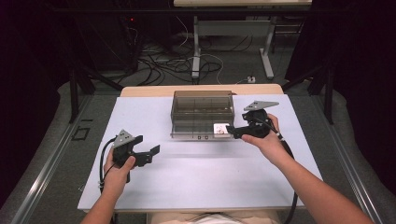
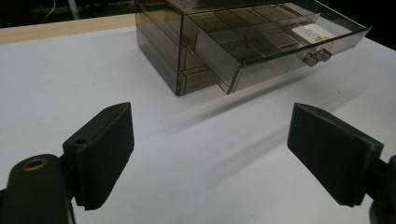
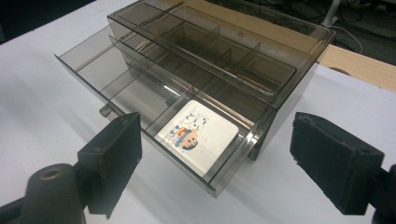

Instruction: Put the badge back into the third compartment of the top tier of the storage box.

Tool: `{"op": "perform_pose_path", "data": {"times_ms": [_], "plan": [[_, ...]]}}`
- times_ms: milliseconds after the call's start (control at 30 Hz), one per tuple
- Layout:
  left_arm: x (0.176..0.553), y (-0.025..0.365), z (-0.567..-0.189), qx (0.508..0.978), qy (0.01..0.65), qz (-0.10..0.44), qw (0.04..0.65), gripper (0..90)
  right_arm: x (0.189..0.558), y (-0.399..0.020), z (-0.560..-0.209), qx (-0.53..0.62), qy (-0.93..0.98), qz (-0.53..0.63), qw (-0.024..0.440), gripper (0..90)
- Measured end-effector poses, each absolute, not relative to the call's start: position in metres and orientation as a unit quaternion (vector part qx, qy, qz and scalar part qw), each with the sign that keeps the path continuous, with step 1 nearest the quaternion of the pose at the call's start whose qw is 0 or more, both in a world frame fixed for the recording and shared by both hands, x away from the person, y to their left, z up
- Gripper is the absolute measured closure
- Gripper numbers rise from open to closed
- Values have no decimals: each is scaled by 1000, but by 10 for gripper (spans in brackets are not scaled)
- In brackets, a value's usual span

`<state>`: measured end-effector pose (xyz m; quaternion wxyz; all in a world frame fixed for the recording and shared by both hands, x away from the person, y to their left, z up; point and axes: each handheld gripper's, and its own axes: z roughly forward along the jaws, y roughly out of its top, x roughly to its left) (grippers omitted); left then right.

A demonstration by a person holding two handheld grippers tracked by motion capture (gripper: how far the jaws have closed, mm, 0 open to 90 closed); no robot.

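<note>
Item: smoked-plastic drawer box (image 1: 202,109) at the far middle of the white table (image 1: 187,182), lower drawer (image 3: 140,100) pulled out, picture card (image 3: 198,132) laid flat in its end compartment. Right gripper (image 1: 236,132), jaws wide and empty, is held just above the card; a straight withdrawal is advised before the drawer is pushed shut. Left gripper (image 1: 150,155), wide and empty in its own view, is parked well clear.

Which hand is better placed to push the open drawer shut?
Right, probably. The right gripper hovers open at the drawer front, beside the picture tile; the left gripper sits off to the side, apart from it.

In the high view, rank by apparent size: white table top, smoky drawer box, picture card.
1. white table top
2. smoky drawer box
3. picture card, lying in the open drawer's right end compartment
</note>
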<state>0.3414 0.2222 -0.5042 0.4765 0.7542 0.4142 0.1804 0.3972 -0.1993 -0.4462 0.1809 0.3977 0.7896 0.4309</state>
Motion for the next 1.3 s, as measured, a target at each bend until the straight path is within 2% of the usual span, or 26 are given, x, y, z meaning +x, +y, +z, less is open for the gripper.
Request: {"op": "perform_pose_path", "data": {"times_ms": [867,1300], "plan": [[341,218,-503,745,424,181,482,152,373,-220,-462,403,758,474,195,159],[341,216,-503,750,419,178,480,152,349,-228,-473,395,755,485,198,157]]}}
